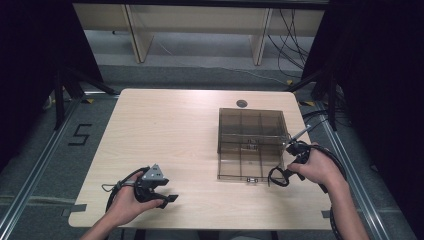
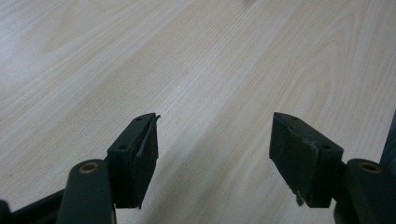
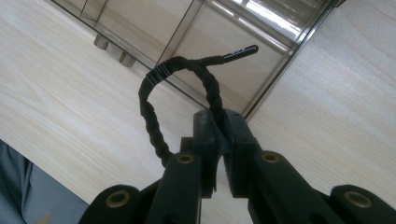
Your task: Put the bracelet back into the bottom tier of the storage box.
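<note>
Surface (image 1: 165, 135) of pale wood carries a smoky transparent plastic compartment box (image 1: 251, 142). Left hand-held gripper (image 1: 167, 198), well left of it, rests spread. Right hand-held gripper (image 3: 219, 123) pinches a twisted black cord loop (image 3: 154, 93) just beside the box's near right corner; next, probably, lowering it into a compartment.

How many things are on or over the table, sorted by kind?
Clear compartment box: 1
Black twisted cord: 1
Hand-held grippers: 2, left gripper and right gripper
Total: 4
</note>
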